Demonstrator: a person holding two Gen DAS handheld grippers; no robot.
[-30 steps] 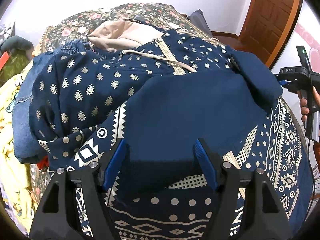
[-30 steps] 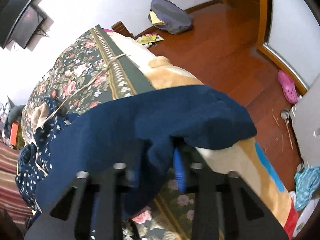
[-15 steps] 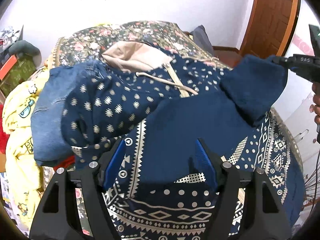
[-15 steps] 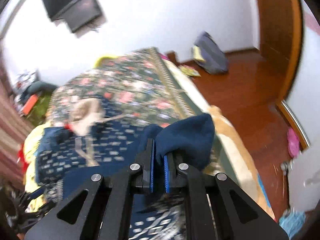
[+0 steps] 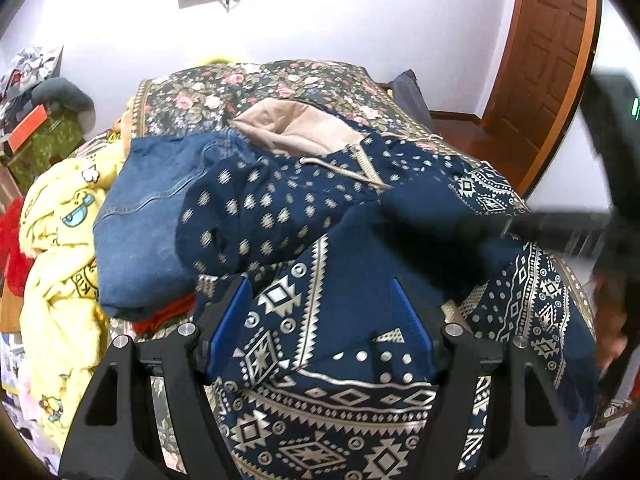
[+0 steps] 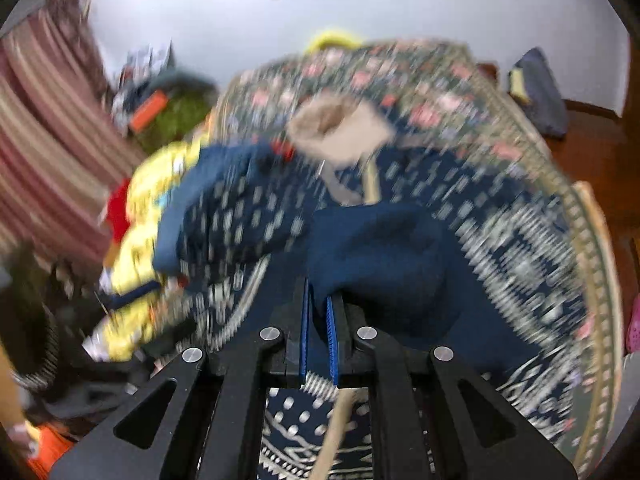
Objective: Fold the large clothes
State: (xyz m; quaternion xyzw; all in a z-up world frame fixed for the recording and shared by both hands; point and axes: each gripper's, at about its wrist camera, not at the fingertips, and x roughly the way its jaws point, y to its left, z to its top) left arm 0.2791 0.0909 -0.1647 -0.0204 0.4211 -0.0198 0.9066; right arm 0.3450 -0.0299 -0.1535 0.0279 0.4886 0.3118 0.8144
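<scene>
A navy hooded jacket (image 5: 304, 216) with white patterns and a beige-lined hood (image 5: 296, 128) lies on the flowered bed. My left gripper (image 5: 320, 320) is open, its blue pads either side of the jacket's lower front without closing on it. My right gripper (image 6: 318, 308) is shut on the plain navy sleeve (image 6: 384, 248) and holds it over the jacket body; this view is motion-blurred. In the left wrist view the right gripper's dark body (image 5: 560, 228) reaches in from the right over the jacket.
Blue jeans (image 5: 140, 220) lie left of the jacket, with yellow clothes (image 5: 56, 240) and a red item (image 5: 12, 256) further left. The flowered bedspread (image 5: 256, 84) extends behind. A wooden door (image 5: 548, 52) stands at right. A grey bag (image 6: 540, 92) lies on the floor.
My right gripper has carried the sleeve from the bed's right edge leftward across the jacket. The left gripper has stayed open and shifted slightly back.
</scene>
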